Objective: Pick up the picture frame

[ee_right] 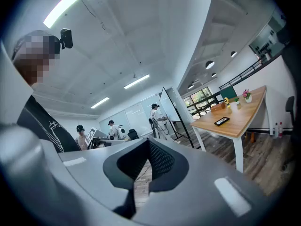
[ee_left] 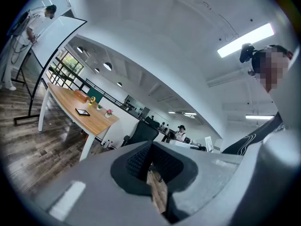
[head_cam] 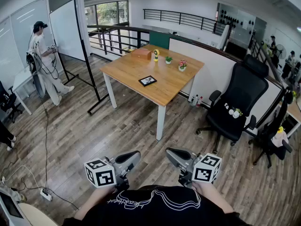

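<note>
An open office with a grey-brown plank floor (head_cam: 117,126) spreads out ahead of both grippers, and a pale wooden table (head_cam: 131,69) stands well ahead of them. The picture frame (head_cam: 147,81) lies flat on the tabletop, towards the near edge and well apart from either tool. It also shows small in the left gripper view (ee_left: 83,111) and the right gripper view (ee_right: 221,121).

Beyond the frame, at the table's far side, stand a wooden box (head_cam: 141,54), a small yellow object (head_cam: 156,54), a potted plant (head_cam: 168,60) and a pot of flowers (head_cam: 182,66).

The left gripper (head_cam: 134,155) and right gripper (head_cam: 170,152) are held low and close to the person's body, tips pointing towards each other. Each has its jaws drawn together to a thin slit with nothing between them, and only floor shows through (ee_left: 153,166) (ee_right: 148,161).

Plank floor and the table's white near leg (head_cam: 161,121) lie between the tools and the frame. A black office chair (head_cam: 237,102) stands ahead and to the right of the right gripper. Ahead and left of the left gripper are a whiteboard on a stand (head_cam: 66,29) and a person (head_cam: 44,55). A power strip (head_cam: 45,194) lies on the floor near that gripper's left.
</note>
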`<state>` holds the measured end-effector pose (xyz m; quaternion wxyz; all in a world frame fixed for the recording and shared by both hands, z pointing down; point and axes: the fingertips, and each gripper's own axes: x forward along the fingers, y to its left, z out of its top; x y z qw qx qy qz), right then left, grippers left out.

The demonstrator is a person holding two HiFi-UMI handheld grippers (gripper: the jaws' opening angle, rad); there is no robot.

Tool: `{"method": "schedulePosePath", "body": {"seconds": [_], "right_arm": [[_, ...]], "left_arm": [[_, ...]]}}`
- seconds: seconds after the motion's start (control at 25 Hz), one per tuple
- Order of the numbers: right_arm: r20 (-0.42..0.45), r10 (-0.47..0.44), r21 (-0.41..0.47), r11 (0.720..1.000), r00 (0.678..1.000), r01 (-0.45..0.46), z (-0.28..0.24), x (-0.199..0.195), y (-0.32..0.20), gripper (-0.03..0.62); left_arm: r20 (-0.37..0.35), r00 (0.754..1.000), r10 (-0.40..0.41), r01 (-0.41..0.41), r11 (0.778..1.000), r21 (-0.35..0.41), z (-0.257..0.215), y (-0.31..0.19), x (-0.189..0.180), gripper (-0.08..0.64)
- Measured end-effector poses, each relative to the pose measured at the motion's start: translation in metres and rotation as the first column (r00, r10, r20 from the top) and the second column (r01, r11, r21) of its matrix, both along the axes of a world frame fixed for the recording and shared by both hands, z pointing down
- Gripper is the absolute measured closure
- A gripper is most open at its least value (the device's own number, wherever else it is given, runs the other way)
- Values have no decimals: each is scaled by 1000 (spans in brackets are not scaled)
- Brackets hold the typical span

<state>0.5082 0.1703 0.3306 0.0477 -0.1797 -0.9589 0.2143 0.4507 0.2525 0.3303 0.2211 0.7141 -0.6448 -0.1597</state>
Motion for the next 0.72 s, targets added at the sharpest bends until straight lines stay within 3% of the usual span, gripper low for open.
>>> {"method": "schedulePosePath", "body": {"seconds": [0.72], "right_arm": [[-43, 25, -56, 998, 999, -27, 19, 6, 22, 569]], "left_arm": [[-71, 997, 9, -9, 1000, -3, 18, 22, -3, 560]]}}
